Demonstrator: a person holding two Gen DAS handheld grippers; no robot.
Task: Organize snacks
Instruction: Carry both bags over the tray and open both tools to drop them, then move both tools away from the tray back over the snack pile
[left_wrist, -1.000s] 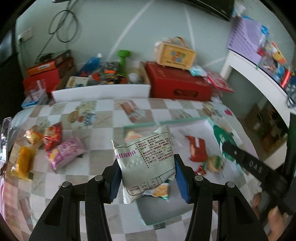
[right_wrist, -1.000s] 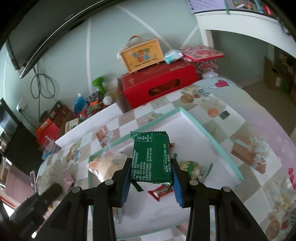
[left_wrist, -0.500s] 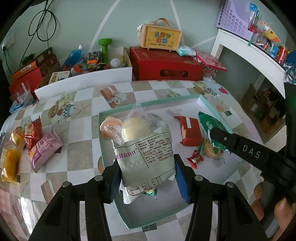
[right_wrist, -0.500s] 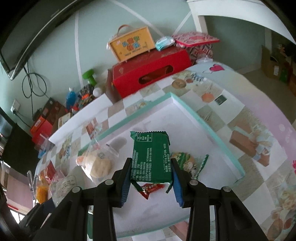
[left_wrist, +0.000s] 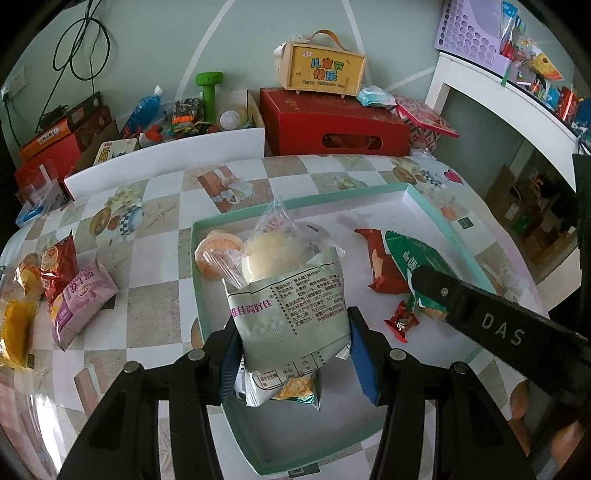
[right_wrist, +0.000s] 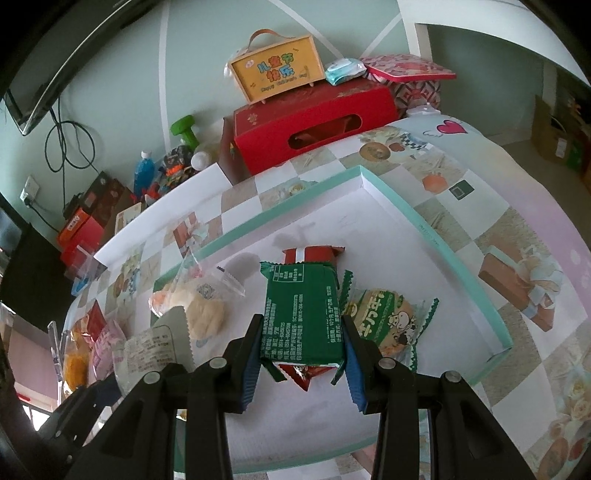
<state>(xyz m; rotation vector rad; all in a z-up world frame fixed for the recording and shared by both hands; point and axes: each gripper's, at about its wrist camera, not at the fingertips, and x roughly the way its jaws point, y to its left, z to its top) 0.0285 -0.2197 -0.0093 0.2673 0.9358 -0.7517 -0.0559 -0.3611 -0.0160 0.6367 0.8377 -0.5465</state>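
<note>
Grey-green foil is what your left gripper (left_wrist: 295, 350) has between its blue pads: a snack packet (left_wrist: 291, 314) standing on end, long axis running away from you, printed back facing the camera, top seam toward the far wall. It hangs over the near left part of the tray (left_wrist: 439, 218). The far pad looks barely in contact, so I judge it could slide out askew and land on the small packet under it, or tip over the tray's near rim.

Your right gripper (right_wrist: 301, 354) is clamped on a green packet (right_wrist: 301, 314), also lengthwise along the fingers, crimped end pointing toward the tray's far wall. It sits above a small red sweet (right_wrist: 301, 373) and just beside a biscuit packet (right_wrist: 384, 325); let go here and it would likely rest on both rather than flat.

Farther in lie a bagged bun (left_wrist: 269, 254) and a red packet (left_wrist: 380, 262). More snacks wait on the counter (left_wrist: 155, 258) at left, well apart from the tray.
</note>
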